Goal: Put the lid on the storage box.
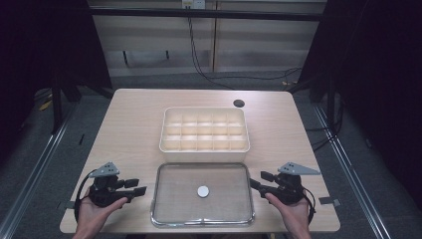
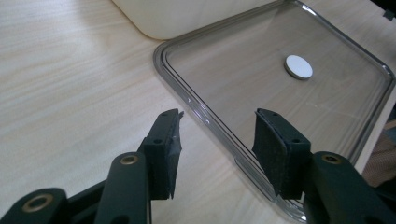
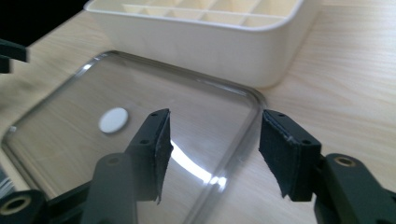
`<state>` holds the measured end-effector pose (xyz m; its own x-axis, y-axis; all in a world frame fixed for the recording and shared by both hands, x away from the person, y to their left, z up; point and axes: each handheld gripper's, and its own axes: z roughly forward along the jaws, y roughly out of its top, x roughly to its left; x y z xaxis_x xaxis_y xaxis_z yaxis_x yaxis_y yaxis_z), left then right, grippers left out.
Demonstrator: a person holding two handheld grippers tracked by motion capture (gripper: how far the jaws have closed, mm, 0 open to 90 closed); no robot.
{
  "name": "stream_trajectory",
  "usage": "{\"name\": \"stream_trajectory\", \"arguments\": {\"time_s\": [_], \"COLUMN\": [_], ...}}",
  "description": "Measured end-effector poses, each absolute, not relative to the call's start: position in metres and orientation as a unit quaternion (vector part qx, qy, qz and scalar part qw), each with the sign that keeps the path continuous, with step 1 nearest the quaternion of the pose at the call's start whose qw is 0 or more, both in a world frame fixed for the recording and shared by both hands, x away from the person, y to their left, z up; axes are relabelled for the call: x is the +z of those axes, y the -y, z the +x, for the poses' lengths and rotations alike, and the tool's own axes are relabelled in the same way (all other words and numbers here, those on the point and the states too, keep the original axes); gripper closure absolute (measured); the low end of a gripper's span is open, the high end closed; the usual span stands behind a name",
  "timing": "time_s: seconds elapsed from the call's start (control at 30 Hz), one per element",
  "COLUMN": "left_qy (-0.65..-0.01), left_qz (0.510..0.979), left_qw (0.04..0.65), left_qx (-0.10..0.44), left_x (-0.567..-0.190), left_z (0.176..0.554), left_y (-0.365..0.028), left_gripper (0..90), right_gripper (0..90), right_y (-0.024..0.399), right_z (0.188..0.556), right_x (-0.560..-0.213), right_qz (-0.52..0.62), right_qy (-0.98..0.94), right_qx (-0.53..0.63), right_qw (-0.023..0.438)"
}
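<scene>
A clear, flat rectangular plastic lid (image 1: 202, 194) with rounded corners and a raised rim lies flat on the near half of the light wooden table (image 1: 129, 124), its long axis running left to right across the table. A small white round disc (image 1: 203, 191) sits at its middle. Just beyond its far edge stands a cream rectangular plastic organiser box (image 1: 204, 134), divided into a grid of small compartments, long axis also left to right; whether box and lid touch cannot be told.

The left gripper (image 1: 142, 189) rests low at the lid's left side, held in the person's left hand (image 1: 94, 211), which comes in from the bottom edge; its jaws point right, toward the lid's left rim. In the left gripper view (image 2: 217, 140) the jaws stand apart, holding nothing, with the lid's rim lying between and below them.

The right gripper (image 1: 253, 183) mirrors it at the lid's right side, held in the right hand (image 1: 293, 211), jaws pointing left toward the right rim. In the right gripper view (image 3: 215, 144) its jaws are likewise spread and hold nothing, with the lid's corner beneath them and the box's near wall beyond.

A small dark round hole (image 1: 239, 103) marks the table near its far right.
</scene>
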<state>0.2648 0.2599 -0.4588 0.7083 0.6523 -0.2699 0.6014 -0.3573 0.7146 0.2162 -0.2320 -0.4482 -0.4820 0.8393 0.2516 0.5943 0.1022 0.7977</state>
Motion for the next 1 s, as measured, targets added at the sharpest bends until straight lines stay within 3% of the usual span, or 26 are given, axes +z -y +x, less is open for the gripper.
{"name": "stream_trajectory", "arguments": {"time_s": [0.3,0.8,1.0], "left_qy": [-0.37,-0.371,-0.375], "left_qz": [0.833,0.836,0.833], "left_qw": [0.411,0.403,0.407], "left_qx": [0.022,0.004,0.013], "left_x": [-0.452,-0.48,-0.481], "left_z": [0.289,0.3,0.299], "left_y": [-0.243,-0.229,-0.227], "left_gripper": [46.8,54.8,59.1], "right_gripper": [39.3,44.8,47.4], "right_y": [0.221,0.215,0.217], "right_z": [0.241,0.264,0.264], "right_x": [-0.437,-0.469,-0.481], "right_qz": [0.494,0.521,0.531], "right_qy": [-0.747,-0.744,-0.746], "right_qx": [0.426,0.407,0.385], "right_qw": [0.127,0.098,0.117]}}
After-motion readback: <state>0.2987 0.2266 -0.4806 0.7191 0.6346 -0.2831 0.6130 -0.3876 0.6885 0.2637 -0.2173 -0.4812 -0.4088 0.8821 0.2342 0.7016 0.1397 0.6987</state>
